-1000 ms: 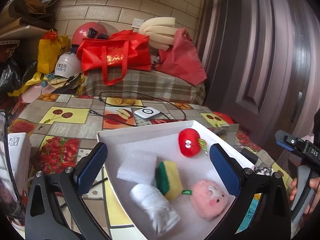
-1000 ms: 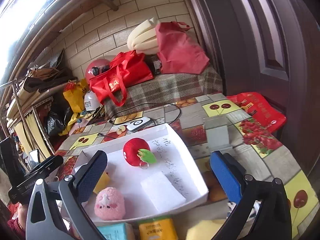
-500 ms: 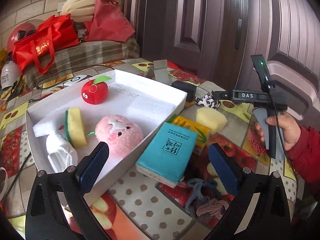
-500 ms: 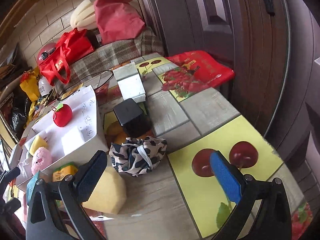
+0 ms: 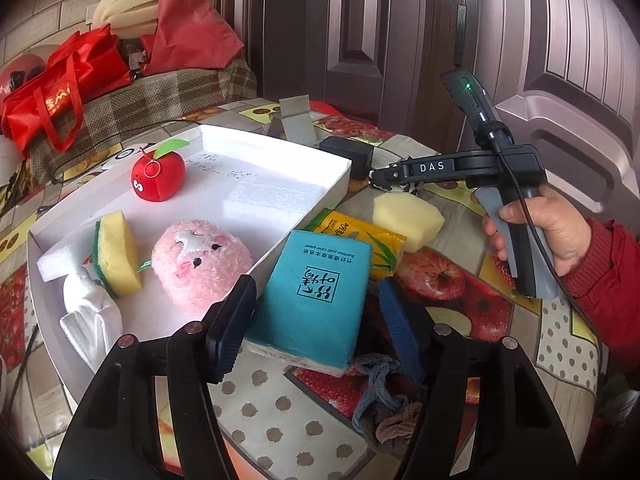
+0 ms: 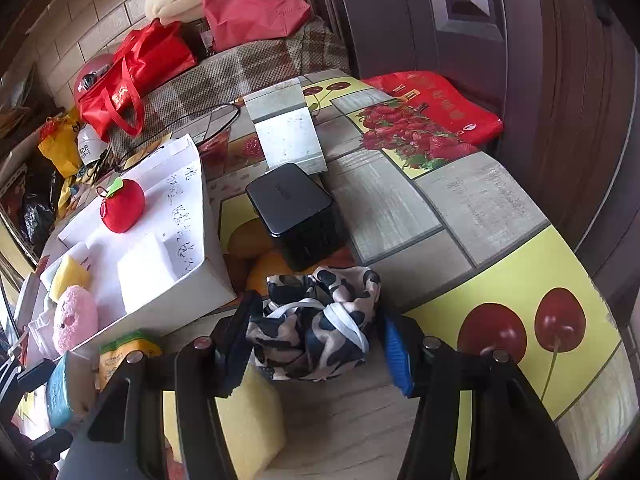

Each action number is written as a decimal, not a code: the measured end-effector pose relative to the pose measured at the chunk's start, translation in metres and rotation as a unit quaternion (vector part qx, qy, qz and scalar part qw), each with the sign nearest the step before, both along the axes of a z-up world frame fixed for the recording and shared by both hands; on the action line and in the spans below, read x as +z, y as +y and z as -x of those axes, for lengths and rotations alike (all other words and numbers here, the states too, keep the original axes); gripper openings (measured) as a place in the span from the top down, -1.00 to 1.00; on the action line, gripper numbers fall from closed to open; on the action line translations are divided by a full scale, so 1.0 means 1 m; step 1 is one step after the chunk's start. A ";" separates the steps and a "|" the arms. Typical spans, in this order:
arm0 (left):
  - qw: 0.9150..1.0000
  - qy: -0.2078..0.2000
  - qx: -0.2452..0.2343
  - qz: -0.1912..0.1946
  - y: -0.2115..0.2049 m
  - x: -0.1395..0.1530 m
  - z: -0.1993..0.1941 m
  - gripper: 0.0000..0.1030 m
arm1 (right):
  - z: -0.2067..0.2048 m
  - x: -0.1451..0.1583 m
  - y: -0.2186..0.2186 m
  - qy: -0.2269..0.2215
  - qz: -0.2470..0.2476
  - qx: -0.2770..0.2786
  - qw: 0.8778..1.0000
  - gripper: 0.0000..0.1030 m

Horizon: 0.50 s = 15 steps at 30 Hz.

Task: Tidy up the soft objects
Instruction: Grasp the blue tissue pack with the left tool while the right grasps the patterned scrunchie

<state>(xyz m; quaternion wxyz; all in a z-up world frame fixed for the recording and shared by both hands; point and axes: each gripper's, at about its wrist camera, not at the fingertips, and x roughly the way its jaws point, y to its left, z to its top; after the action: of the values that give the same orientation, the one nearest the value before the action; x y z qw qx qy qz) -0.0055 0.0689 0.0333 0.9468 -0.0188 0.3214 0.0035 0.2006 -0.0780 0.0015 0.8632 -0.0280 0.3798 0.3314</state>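
A white box (image 5: pixel 336 176) holds a red apple plush (image 5: pixel 158 176), a pink plush (image 5: pixel 200 266), a yellow-green sponge (image 5: pixel 118 254), a white rolled cloth (image 5: pixel 92 320) and white foam (image 5: pixel 272 200). My left gripper (image 5: pixel 316 320) has its fingers on both sides of a teal tissue pack (image 5: pixel 316 292) beside the box. My right gripper (image 6: pixel 316 340) has its fingers on both sides of a black-and-white patterned cloth (image 6: pixel 316 324). A yellow sponge (image 5: pixel 406 216), a yellow tissue pack (image 5: pixel 360 232) and a grey-brown fabric bundle (image 5: pixel 384 408) lie on the table.
A black box (image 6: pixel 296 212) and a grey metal stand (image 6: pixel 286 132) stand beyond the patterned cloth. Red bags (image 6: pixel 136 72) lie on a checked bench behind. A dark door (image 5: pixel 360 32) is at the right. The fruit-patterned table edge (image 6: pixel 592 248) curves near the door.
Both grippers have moved forward and narrowed: the left onto the teal tissue pack, the right onto the patterned cloth. Earlier both were wide open.
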 end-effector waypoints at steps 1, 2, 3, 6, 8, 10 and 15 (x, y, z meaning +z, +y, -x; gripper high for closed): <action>1.000 0.001 0.002 0.002 0.001 -0.001 -0.001 -0.24 | 0.000 0.000 0.000 0.000 -0.002 -0.002 1.000 -0.12; 1.000 0.005 0.003 0.004 0.001 -0.001 -0.003 -0.24 | 0.000 0.000 -0.001 0.001 -0.003 -0.003 1.000 -0.12; 1.000 0.012 0.004 0.008 0.002 -0.003 -0.006 -0.24 | 0.000 0.000 -0.001 0.003 -0.004 -0.003 1.000 -0.11; 0.999 0.041 0.002 0.017 0.003 -0.010 -0.018 -0.24 | 0.000 0.000 0.000 0.001 0.000 -0.001 1.000 -0.11; 0.999 0.042 0.005 0.011 0.000 -0.011 -0.020 -0.23 | 0.001 0.000 0.002 -0.002 0.005 0.001 1.000 -0.09; 1.000 0.028 0.007 0.007 -0.001 -0.008 -0.016 0.04 | 0.003 0.002 0.003 -0.008 0.004 0.005 1.000 0.20; 0.998 -0.054 0.023 0.013 0.003 0.008 0.014 0.04 | 0.020 0.018 -0.016 -0.064 -0.046 -0.010 0.997 0.22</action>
<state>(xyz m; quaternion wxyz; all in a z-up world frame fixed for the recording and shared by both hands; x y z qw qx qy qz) -0.0193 0.0724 0.0411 0.9620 -0.0381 0.2697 0.0198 0.1809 -0.0936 0.0191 0.8893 -0.0059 0.3088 0.3373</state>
